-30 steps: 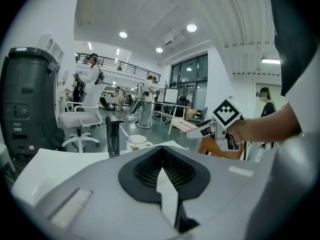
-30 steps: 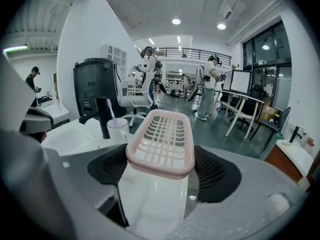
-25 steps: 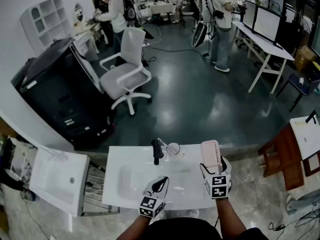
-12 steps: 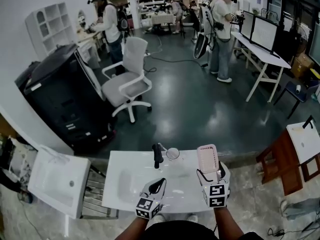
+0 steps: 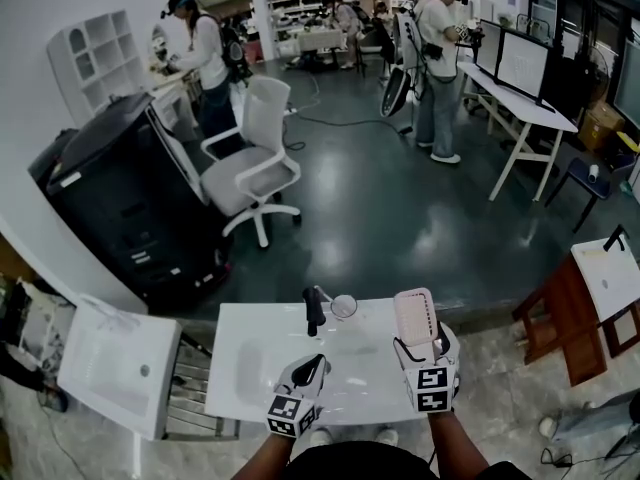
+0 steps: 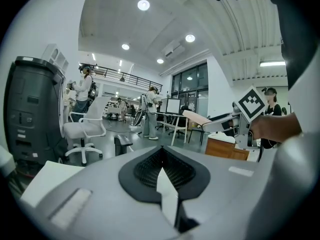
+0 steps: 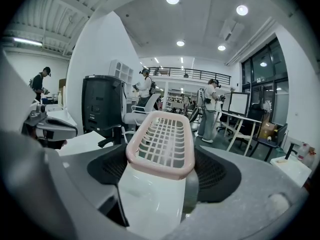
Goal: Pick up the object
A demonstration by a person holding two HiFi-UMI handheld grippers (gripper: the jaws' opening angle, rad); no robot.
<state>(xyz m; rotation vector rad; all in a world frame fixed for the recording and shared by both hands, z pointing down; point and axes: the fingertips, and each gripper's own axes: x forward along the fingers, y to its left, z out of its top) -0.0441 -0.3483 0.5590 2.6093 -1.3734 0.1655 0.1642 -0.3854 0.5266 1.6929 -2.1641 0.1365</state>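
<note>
1. The right gripper (image 7: 160,170) has its jaws spread wide and clamped on the near end of the pink basket (image 7: 161,138). One jaw presses on each long side.
2. The left gripper (image 6: 161,157) has its jaws together with nothing between them.
3. The pink basket (image 5: 414,316) sticks out straight ahead of the right jaws. It is held in the air over the right part of the white table (image 5: 262,320), its far end reaching the table's far edge, and its grid floor shows through the open top.
4. The right gripper (image 5: 418,348) points away from the person, tipped slightly down, over the table's right side.
5. The left gripper (image 5: 317,362) hangs over the table's near middle, angled towards the far right, well apart from the basket.
</note>
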